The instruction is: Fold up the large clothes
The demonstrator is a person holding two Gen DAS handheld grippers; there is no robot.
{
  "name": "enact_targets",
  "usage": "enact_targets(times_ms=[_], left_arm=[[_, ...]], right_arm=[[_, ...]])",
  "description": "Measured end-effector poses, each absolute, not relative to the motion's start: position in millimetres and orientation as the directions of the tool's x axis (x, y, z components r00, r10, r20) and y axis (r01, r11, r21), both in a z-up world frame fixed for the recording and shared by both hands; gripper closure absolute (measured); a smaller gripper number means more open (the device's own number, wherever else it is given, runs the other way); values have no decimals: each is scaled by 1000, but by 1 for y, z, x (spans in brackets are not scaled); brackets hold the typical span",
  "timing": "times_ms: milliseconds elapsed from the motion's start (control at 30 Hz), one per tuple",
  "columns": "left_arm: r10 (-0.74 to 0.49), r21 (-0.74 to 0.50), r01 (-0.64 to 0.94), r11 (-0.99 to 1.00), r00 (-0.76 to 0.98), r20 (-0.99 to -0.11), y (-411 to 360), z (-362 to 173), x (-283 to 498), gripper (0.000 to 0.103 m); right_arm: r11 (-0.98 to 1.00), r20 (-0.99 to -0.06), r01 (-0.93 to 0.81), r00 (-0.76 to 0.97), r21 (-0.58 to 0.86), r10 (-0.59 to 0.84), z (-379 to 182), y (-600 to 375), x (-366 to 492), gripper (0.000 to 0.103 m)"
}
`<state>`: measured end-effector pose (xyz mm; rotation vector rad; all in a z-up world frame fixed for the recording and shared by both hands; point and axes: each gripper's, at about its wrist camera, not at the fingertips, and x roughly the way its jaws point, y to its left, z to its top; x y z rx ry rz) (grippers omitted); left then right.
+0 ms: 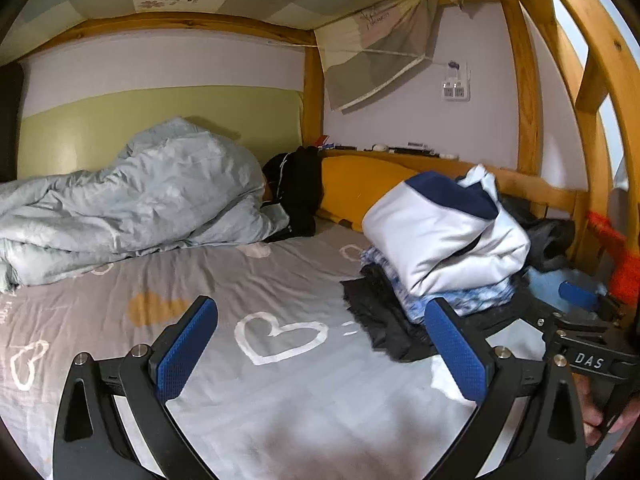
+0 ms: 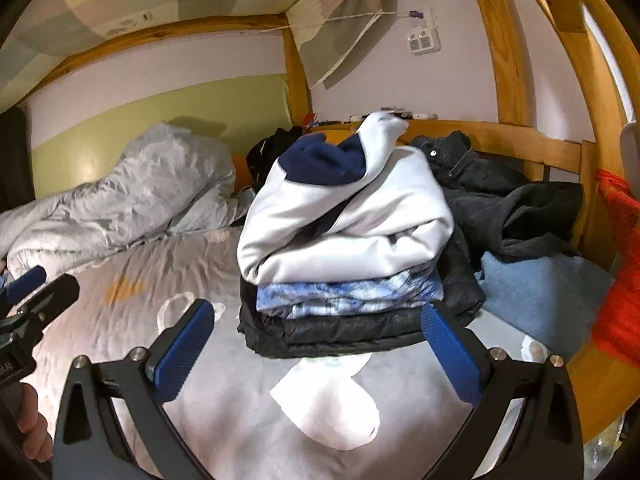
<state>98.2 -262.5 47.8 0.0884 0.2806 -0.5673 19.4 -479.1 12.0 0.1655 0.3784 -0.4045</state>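
The folded stack (image 2: 344,264) sits on the bed toward its right side, near the wooden side rail (image 2: 500,136): a white and navy hoodie (image 2: 352,208) on top, a blue-and-white patterned garment (image 2: 348,292) under it, and a black padded jacket (image 2: 340,332) at the bottom. It lies straight ahead of the right gripper (image 2: 318,346), just past the tips of its jaws, which stand wide apart and hold nothing. The stack's long axis runs roughly across the jaws, left to right. From the left gripper (image 1: 320,344), whose jaws are likewise spread and empty, the same stack (image 1: 444,240) lies ahead and off to the right, so the right hand is the nearer one.

Unfolded clothes wait beyond and to the right of the stack, against the rail: a dark denim garment (image 2: 468,164), a dark grey garment (image 2: 536,216) heaped over it, a light blue one (image 2: 540,300) lower down, and an orange-red knit (image 2: 620,280) hanging at the far right. Judging from this, the next piece must come from that heap, again a reach for the right hand.

Open room lies to the left: the grey heart-print sheet (image 1: 248,368) is bare from the near edge to the bunched pale quilt (image 1: 140,204) along the wall side, enough for spreading a large garment.
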Motion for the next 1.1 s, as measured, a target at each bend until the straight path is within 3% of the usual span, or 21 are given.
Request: enact_targets(times_ms=[233, 1100], left_arm=[[-517, 18, 549, 836, 797, -313, -271, 24, 109, 0], [-510, 31, 534, 845, 822, -252, -274, -40, 119, 0]], right_arm=[[908, -400, 417, 839, 35, -370, -8, -472, 29, 0], [888, -396, 457, 808, -47, -437, -22, -472, 33, 0]])
